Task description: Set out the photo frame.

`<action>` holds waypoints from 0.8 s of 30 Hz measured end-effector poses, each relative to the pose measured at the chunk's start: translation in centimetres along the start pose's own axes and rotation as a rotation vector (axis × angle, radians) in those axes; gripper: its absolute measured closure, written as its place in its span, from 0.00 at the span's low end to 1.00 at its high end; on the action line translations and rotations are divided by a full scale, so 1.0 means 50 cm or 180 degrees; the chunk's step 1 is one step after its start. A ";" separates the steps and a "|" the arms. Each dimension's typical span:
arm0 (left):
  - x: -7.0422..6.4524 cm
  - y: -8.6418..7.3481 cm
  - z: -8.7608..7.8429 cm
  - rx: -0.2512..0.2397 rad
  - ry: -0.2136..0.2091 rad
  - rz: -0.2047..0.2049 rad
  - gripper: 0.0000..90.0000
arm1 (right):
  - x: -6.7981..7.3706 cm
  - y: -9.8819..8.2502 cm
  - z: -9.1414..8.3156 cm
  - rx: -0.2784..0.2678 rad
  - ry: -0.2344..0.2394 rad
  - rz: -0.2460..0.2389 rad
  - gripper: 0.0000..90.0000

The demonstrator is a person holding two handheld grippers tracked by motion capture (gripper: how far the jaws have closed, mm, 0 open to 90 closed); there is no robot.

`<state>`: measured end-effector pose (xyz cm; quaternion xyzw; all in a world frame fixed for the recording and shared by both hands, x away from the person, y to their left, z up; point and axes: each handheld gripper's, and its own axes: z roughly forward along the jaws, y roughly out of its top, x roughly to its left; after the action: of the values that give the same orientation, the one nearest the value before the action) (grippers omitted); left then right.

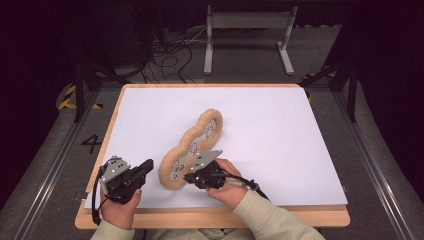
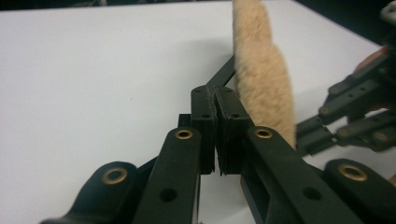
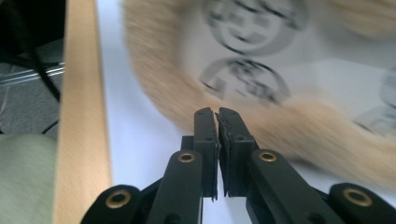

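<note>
1. My left gripper (image 1: 145,167) sits nearest me by the front edge of the table (image 1: 215,218), its jaws pressed together on nothing, just beside the fluffy edge of the mat (image 1: 192,150).
2. My right gripper (image 3: 217,114) also has its jaws pressed together. The tips sit against the mat's fuzzy tan rim, but I cannot tell whether any pile is caught between them.
3. The mat, a lobed plush piece with a grey printed centre, lies near the front middle of the white tabletop and seems tipped up on edge, leaning away from my left gripper.
4. As I judge it, I am handling that near rim. To do it well, I should spread the jaws, bite deep into the pile, then move slowly so it does not flop.
</note>
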<state>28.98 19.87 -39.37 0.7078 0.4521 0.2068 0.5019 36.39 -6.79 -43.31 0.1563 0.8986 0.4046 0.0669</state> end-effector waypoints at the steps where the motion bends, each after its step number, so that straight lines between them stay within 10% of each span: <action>1: -0.007 0.001 -0.004 -0.0027 -0.0049 0.0032 0.99 | -0.010 -0.006 -0.010 0.0003 -0.0060 0.0030 0.96; 8: -0.060 -0.001 0.015 0.0180 -0.0593 0.0305 1.00 | -0.067 -0.035 -0.082 -0.0124 -0.0327 0.0315 0.97; 13: -0.079 -0.014 0.033 0.0429 -0.0738 0.0335 1.00 | -0.097 -0.050 -0.114 -0.0190 -0.0461 0.0436 0.92; 24: -0.090 -0.040 -0.010 0.0451 -0.0333 0.0298 0.75 | -0.224 -0.059 -0.165 -0.0459 -0.0833 0.0653 0.62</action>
<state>25.46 16.50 -40.22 0.7717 0.4052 0.1602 0.4632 44.23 -18.21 -40.09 0.2932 0.8302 0.4489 0.1526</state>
